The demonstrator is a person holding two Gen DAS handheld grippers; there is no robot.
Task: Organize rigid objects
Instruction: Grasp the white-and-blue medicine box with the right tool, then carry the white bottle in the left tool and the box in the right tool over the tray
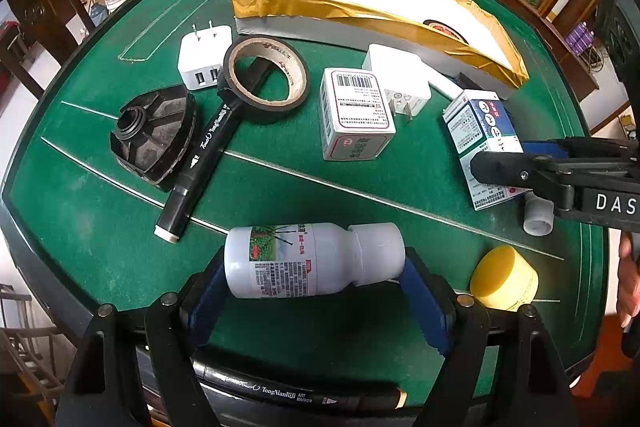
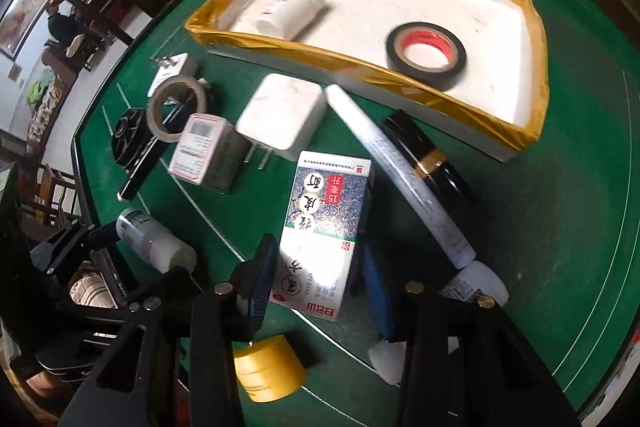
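Left gripper (image 1: pixel 316 291) clamped across a white plastic bottle (image 1: pixel 312 261) near the green felt table's (image 1: pixel 280 195) front edge, right gripper (image 2: pixel 316 279) closed on a blue-and-white cardboard box (image 2: pixel 320 227) (lying mid-table), gold-rimmed white tray (image 2: pixel 536 75) by the far edge.

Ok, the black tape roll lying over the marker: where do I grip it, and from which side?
Pinch the tape roll by its wall, one finger in the hole and one outside, from above at its right-hand arc. It lies nearly flat, propped on the black marker, and that arc is clear of the marker and the white charger.
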